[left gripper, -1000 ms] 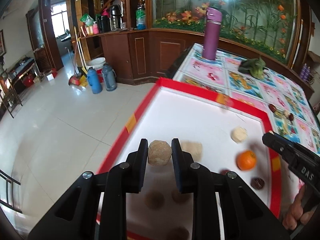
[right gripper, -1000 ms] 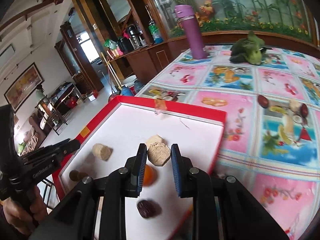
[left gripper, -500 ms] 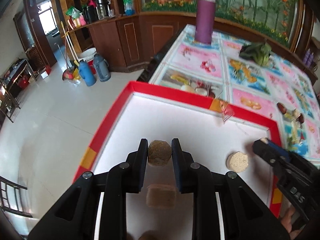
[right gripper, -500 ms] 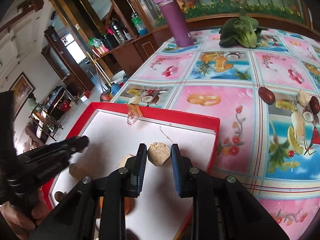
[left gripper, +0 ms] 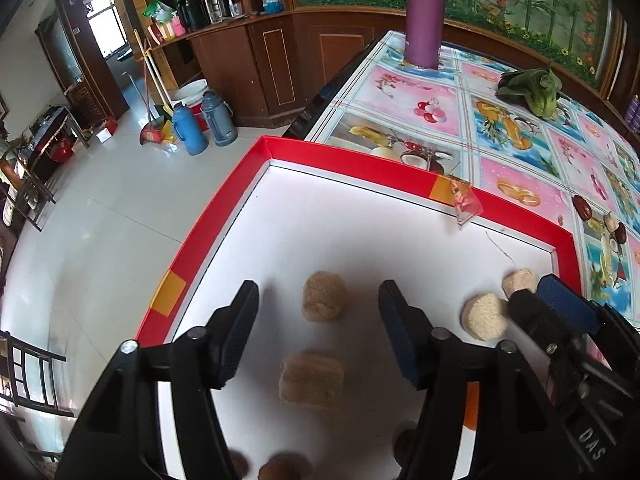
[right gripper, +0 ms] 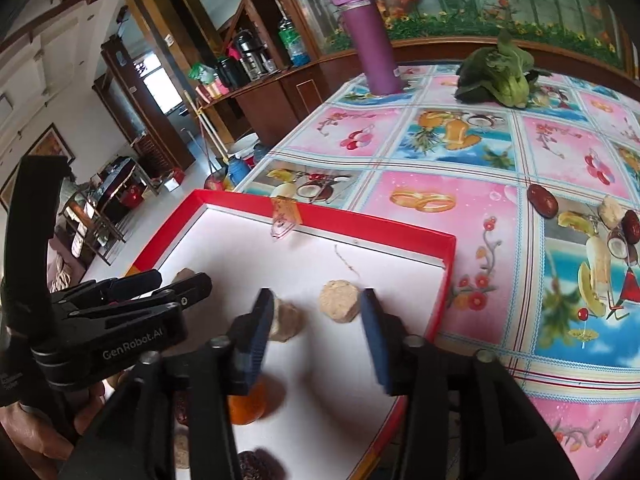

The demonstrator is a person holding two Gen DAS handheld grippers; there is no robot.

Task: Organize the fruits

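Observation:
A red-rimmed white tray (left gripper: 360,164) (right gripper: 360,224) holds the fruit pieces. My left gripper (left gripper: 318,300) is open, and a round brown piece (left gripper: 324,298) lies on the tray between its fingers, touching neither. A tan block (left gripper: 312,386) sits just behind it. My right gripper (right gripper: 318,304) is also open around a pale round piece (right gripper: 339,306) that rests on the tray. A second pale piece (right gripper: 286,320) lies by its left finger. An orange (right gripper: 248,404) and a dark date (right gripper: 260,464) lie nearer, partly hidden by the gripper.
The tray sits at the table's left corner, with the floor below. A purple bottle (right gripper: 376,40), a green vegetable (right gripper: 500,76) and loose dates (right gripper: 542,200) stand on the patterned tablecloth. A clear plastic tag (right gripper: 284,220) hangs on the tray's far rim.
Both grippers were shut on pieces carried above the tray. Both are now open, and the brown and pale pieces lie on the tray near its far side.

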